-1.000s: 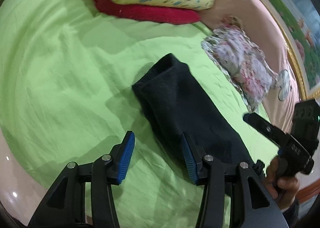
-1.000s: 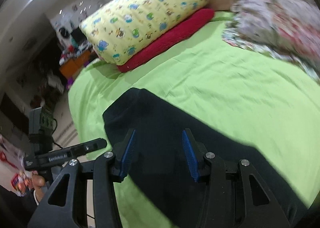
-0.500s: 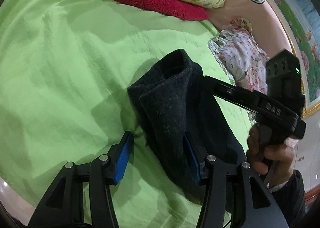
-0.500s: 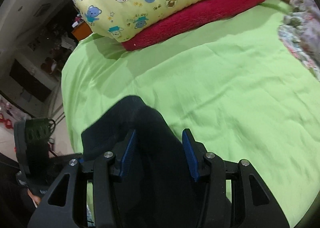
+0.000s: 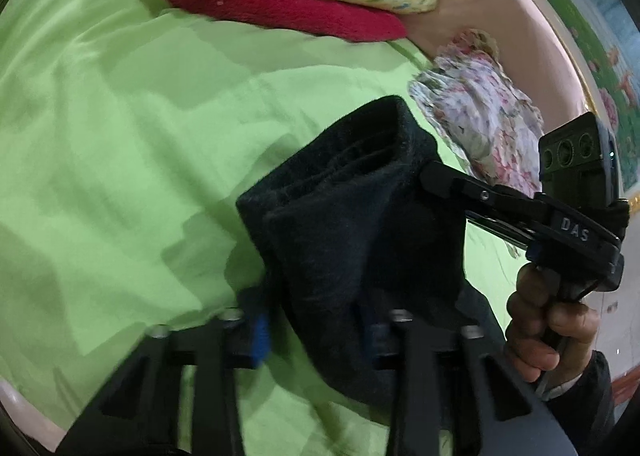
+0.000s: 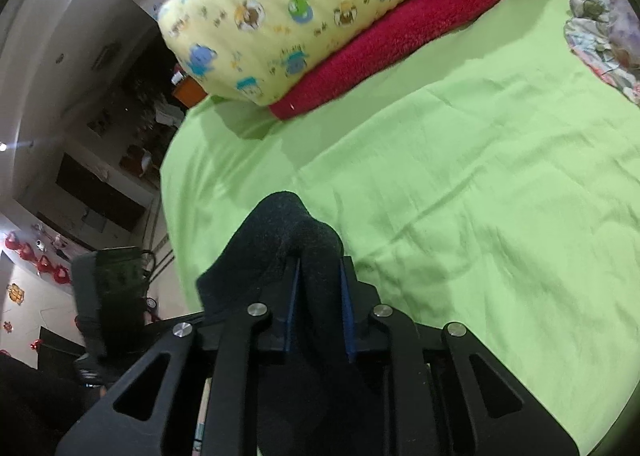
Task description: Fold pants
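We see fuzzy black pants (image 5: 360, 240) bunched thick – both the left gripper (image 5: 316, 330) and right gripper (image 6: 320, 308) closing on them; "DAS" lettering shows.

A bed spread with a wrinkled lime-green sheet (image 6: 460, 183) carries everything. Dark pants (image 5: 352, 240) lie bunched on it near the front edge. At the far end a red towel (image 6: 404, 35) rests on the sheet under a yellow cartoon-print pillow (image 6: 304, 3), with a floral cloth (image 5: 480, 115) beside them.
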`<state>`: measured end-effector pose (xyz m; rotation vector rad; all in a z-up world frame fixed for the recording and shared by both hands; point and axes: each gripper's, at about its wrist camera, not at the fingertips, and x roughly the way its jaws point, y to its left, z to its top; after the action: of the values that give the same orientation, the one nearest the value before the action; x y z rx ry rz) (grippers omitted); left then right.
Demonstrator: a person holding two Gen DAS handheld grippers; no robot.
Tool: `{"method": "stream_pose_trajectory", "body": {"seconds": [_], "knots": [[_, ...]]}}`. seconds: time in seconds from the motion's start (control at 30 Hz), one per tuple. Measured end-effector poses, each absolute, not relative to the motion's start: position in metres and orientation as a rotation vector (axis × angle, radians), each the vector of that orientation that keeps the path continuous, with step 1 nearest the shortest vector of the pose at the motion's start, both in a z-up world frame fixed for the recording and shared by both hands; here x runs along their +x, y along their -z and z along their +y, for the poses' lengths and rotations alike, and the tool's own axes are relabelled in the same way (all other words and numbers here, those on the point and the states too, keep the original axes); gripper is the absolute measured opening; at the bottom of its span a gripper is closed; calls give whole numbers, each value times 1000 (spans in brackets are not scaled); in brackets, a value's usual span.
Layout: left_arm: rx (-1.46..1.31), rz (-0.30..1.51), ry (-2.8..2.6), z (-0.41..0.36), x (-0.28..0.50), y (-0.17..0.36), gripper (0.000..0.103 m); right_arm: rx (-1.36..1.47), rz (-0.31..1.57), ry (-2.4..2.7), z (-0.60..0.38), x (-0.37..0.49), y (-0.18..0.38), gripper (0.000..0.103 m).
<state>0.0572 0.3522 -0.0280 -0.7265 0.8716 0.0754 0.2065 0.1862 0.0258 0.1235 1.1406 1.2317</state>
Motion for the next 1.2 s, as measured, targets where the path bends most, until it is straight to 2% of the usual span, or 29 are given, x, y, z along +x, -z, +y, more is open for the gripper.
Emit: {"method": "stream_pose_trajectory", "body": {"seconds": [0.07, 0.13, 0.6, 0.83, 1.2], "knots": [[-725, 851, -54, 349, 57, 21, 18, 118, 1131, -1228, 181, 203, -32, 20], [-698, 825, -33, 344, 55, 11, 16, 139, 1115, -1223, 172, 202, -39, 19], [-599, 769, 65, 294, 50, -48, 15, 293, 997, -1150, 99, 187, -72, 19], [-486, 749, 148, 240, 48, -77, 15, 384, 893, -1069, 46, 164, -85, 19], [-357, 774, 274, 143, 42, -91, 15, 526, 824, -931, -52, 137, -72, 19]]}}
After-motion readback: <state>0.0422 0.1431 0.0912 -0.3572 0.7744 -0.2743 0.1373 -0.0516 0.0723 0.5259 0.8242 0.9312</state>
